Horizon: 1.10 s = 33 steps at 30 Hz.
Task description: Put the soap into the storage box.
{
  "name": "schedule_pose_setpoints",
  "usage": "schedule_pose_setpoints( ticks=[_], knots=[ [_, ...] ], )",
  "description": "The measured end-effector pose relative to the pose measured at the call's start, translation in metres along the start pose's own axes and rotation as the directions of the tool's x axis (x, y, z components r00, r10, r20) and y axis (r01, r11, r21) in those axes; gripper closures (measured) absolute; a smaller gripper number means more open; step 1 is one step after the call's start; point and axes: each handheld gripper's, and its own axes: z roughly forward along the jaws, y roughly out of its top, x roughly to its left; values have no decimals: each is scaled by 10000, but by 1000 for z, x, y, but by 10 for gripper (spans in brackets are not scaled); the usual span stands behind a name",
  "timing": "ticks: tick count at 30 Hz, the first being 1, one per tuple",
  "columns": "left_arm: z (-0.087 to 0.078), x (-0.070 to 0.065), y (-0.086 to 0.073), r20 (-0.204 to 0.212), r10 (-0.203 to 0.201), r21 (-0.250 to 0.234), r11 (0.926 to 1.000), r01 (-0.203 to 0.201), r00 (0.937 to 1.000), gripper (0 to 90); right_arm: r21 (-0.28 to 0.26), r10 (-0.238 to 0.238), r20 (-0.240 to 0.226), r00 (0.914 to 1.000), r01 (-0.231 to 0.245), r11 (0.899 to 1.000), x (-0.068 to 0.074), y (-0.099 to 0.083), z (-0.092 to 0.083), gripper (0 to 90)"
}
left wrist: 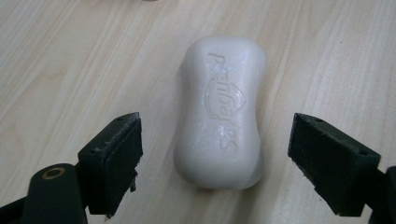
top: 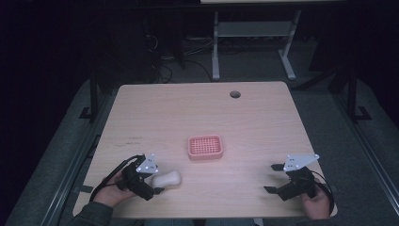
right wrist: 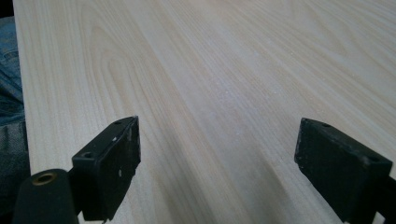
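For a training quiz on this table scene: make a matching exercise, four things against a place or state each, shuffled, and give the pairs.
Things:
1. soap bar
2. pink dish
3. left tongs
4. right tongs

Places or states:
A. middle of the table, nothing in it
B. open over bare wood at the table's right front
C. lying flat on the wood, white
D. open on either side of the bar, not touching it

Pairs: 1-C, 2-A, 3-D, 4-B

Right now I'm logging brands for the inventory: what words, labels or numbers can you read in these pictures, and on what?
"Safeguard": embossed script on the white soap bar, above a shield outline.
Pink soap dish, table, both grippers: no text visible.
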Motion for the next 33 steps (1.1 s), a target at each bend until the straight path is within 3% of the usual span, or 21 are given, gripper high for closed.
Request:
schedule_pose_setpoints(
  ticks=[4,14,33],
  knots=[
    [1,2,-1,-17,-164,7,9999,164,9999,170,-18,-10,-8,10000,10,10000,0,0,0,141],
    [6,2,3,149,-109,213,9997,106,9998,177,35,15,-41,10000,-15,10000,0,1,1,141],
    [18,2,15,501,212,349,9991,-229,9985,265,55,-8,-50,10000,9,10000,0,1,1,141]
  ],
)
